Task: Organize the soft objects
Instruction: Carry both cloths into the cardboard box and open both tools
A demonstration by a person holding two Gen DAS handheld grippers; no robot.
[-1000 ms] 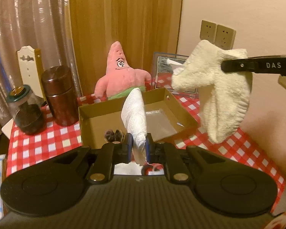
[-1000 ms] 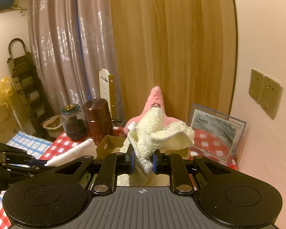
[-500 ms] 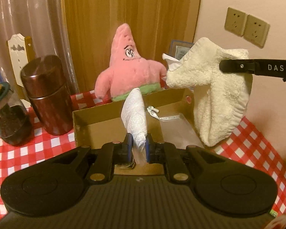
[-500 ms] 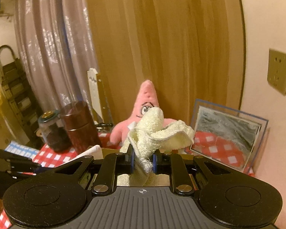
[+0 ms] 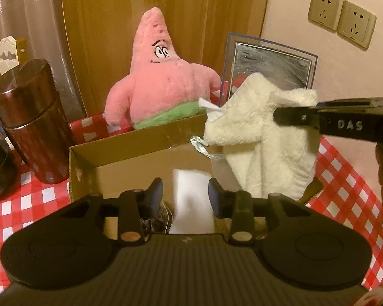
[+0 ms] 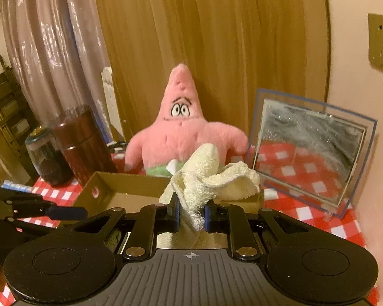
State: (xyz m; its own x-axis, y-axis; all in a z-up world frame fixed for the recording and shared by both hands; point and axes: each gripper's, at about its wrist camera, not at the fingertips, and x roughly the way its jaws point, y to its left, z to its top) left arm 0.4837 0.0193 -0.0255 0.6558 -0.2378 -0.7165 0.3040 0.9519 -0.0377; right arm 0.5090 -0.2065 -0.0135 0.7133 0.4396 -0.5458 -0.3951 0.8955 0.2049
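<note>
Over the box (image 5: 140,158) on the checked desk (image 5: 25,204), the left hand-held gripper (image 5: 186,192) is held with its jaws wide apart, and a white cloth (image 5: 191,204) is seen between them without being touched; it appears to lie in the box, though its resting point is hidden by the gripper body. The right hand-held gripper (image 6: 191,215) is closed on a cream towel (image 6: 212,178), which is hung above the right side of the box, probably so that it can be lowered in beside the cloth. A pink plush (image 5: 160,76) is propped just behind the box, outside it. A brown canister (image 5: 30,119) and a dark jar (image 6: 47,155) are stood to the left, a framed mirror (image 6: 311,158) at the back right. A tape measure (image 5: 204,148) lies inside the box under the towel and may be covered.
</note>
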